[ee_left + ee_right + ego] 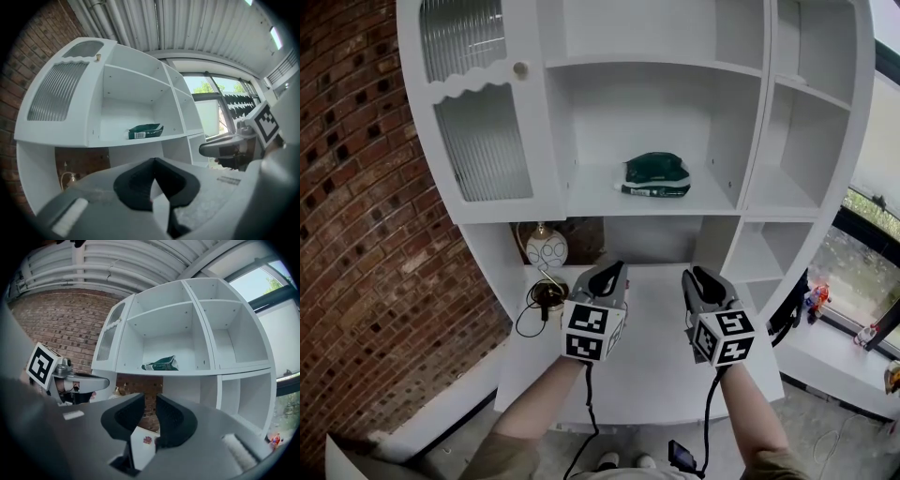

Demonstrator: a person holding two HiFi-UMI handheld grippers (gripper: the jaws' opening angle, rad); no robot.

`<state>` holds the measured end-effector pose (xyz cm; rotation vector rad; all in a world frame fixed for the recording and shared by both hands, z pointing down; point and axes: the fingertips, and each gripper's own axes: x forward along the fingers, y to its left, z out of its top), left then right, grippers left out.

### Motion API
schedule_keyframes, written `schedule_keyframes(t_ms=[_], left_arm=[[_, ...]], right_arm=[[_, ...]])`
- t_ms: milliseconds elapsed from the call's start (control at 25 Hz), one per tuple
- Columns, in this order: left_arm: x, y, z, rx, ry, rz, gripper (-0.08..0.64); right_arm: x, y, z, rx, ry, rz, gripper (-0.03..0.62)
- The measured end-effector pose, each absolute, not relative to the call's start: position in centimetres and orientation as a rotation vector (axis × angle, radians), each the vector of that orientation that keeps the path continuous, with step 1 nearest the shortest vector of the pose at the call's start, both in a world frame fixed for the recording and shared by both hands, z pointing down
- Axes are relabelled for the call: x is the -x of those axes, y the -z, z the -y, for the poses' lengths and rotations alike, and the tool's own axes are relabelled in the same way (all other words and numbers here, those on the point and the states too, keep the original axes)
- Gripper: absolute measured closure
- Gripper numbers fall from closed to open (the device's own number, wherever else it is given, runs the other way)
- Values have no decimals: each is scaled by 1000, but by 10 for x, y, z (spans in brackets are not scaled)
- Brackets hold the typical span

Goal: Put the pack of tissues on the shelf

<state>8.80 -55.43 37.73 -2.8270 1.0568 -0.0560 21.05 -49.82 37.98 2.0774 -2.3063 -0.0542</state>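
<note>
The left gripper point(609, 270) has its black pads pressed together with nothing between them. The right gripper point(701, 275) shows a narrow gap between its pads, and that gap is empty too. Both hang side by side over the near white desk surface point(652, 366), well apart from the task's thing.

The dark green soft-plastic pack of tissues point(656, 175) lies flat on the middle shelf of the white wooden shelf unit point(581, 199), right of centre and near the front edge, so the placing looks done.

By its slumped, creased shape the pack should be light and soft, giving under pressure, with a slightly slick film wrap. It is not fragile. A grip across its short sides near the middle would probably hold best, since a corner pinch might only catch loose film.

A white label strip with a barcode runs along the pack's near edge point(137, 135). Its other print is too small to read. No brand can be made out.
</note>
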Motion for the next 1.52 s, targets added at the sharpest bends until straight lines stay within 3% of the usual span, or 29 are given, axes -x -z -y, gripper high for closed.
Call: schedule_keyframes(t_ms=[640, 1520], left_arm=[[-91, -437, 523, 2909, 118, -1030, 552], [-89, -425, 513, 2936, -17, -1078, 552]], right_arm=[[-193, -438, 467, -2045, -5, 2242, 584], [-189, -418, 454, -2139, 86, 2269, 591]])
